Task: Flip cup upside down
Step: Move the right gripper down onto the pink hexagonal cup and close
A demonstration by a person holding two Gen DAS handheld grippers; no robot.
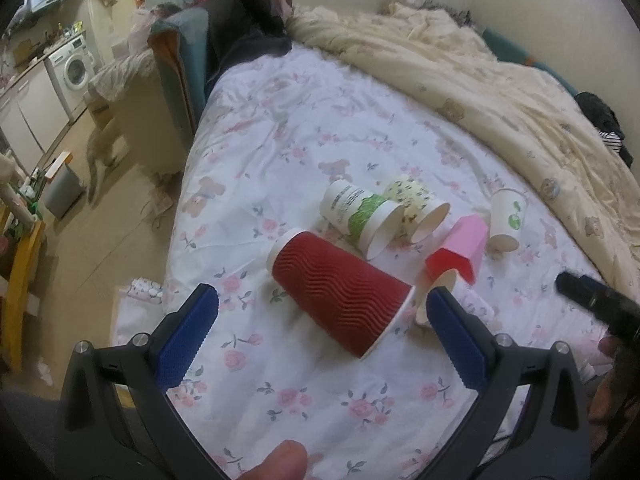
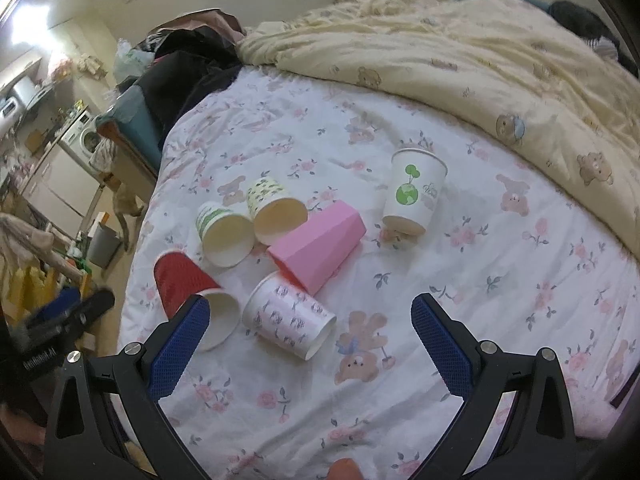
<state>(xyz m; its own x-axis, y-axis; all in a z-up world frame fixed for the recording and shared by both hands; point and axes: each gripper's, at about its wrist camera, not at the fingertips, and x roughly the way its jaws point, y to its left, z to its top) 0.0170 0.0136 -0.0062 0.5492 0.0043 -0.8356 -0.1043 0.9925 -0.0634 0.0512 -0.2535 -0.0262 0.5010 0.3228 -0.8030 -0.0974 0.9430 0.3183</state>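
Observation:
Several paper cups lie on the flowered bed sheet (image 2: 500, 280). A red ribbed cup (image 1: 340, 292) lies on its side just ahead of my open left gripper (image 1: 322, 308); it also shows in the right wrist view (image 2: 180, 280). A pink cup (image 2: 316, 244), a pink-patterned white cup (image 2: 288, 316), a green-striped cup (image 2: 224, 232) and a yellow-patterned cup (image 2: 272, 204) lie on their sides. A white cup with a green globe (image 2: 414, 192) stands tilted. My right gripper (image 2: 310, 320) is open and empty, just in front of the pink-patterned cup.
A cream bear-print duvet (image 2: 500, 64) is bunched along the far and right side of the bed. Dark clothes (image 1: 244, 28) are piled at the bed's far left. The bed's left edge drops to the floor, with a grey bin (image 1: 64, 188) and a washing machine (image 1: 76, 68) beyond.

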